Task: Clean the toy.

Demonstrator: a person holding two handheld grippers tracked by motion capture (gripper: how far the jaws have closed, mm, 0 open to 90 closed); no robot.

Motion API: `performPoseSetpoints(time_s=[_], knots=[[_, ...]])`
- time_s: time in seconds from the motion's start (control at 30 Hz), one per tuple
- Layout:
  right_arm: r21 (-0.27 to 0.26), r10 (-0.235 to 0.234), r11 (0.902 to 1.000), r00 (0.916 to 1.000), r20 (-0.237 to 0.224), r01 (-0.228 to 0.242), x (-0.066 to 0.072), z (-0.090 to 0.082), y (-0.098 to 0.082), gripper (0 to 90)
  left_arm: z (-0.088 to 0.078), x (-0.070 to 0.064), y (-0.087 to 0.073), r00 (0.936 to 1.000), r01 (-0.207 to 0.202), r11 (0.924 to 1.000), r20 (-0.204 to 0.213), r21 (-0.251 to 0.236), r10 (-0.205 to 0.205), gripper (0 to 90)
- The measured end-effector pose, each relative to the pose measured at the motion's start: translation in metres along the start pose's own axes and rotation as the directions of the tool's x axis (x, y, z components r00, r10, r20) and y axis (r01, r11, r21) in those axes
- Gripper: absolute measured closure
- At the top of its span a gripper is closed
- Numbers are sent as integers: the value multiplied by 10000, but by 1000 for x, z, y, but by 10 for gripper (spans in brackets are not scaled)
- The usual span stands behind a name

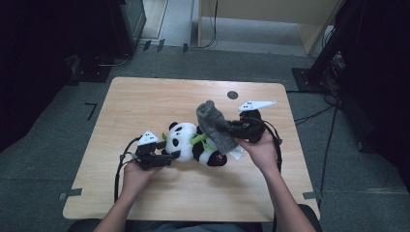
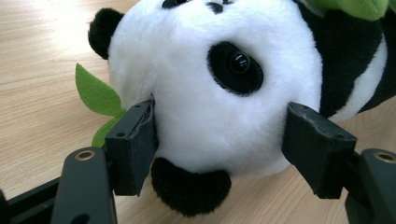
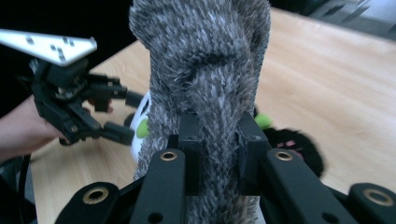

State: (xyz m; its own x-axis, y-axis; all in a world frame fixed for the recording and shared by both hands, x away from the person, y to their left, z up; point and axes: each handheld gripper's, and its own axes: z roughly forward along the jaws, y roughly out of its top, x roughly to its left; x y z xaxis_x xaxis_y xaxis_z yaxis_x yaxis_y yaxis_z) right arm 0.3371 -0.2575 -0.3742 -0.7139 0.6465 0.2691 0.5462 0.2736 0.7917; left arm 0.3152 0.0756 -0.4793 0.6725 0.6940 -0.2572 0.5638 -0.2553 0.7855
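Note:
A black-and-white panda plush (image 1: 186, 140) with green leaves lies on its side at the middle of the wooden table (image 1: 145, 96). My left gripper (image 1: 163, 158) is at its head; in the left gripper view both pads (image 2: 140, 140) press the sides of the white head (image 2: 210, 93). A fuzzy grey sock (image 1: 215, 126) drapes over the panda's body. My right gripper (image 1: 231, 128) is shut on the sock, whose fabric (image 3: 205, 70) rises between its jaws. The left gripper (image 3: 127, 116) and the panda's black foot (image 3: 299, 147) show behind the sock.
A small dark round hole (image 1: 232, 94) marks the table's far side. A white tag (image 1: 237, 154) lies by the panda's foot. Grey carpet, cables and dark stands (image 1: 329, 53) surround the table.

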Motion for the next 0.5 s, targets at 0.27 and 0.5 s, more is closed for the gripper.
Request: performPoseSetpoints(time_s=[0.27,0.5], knots=[[652,-11,9979,9998,183,-1,-4,17,-18,769,0,-1,-1,10000,-56,10000,-58,22,56,293],[565,-170,9983,9992,357,149,-11,9,-30,765,0,-1,0,10000,-32,10000,-30,75,32,292]])
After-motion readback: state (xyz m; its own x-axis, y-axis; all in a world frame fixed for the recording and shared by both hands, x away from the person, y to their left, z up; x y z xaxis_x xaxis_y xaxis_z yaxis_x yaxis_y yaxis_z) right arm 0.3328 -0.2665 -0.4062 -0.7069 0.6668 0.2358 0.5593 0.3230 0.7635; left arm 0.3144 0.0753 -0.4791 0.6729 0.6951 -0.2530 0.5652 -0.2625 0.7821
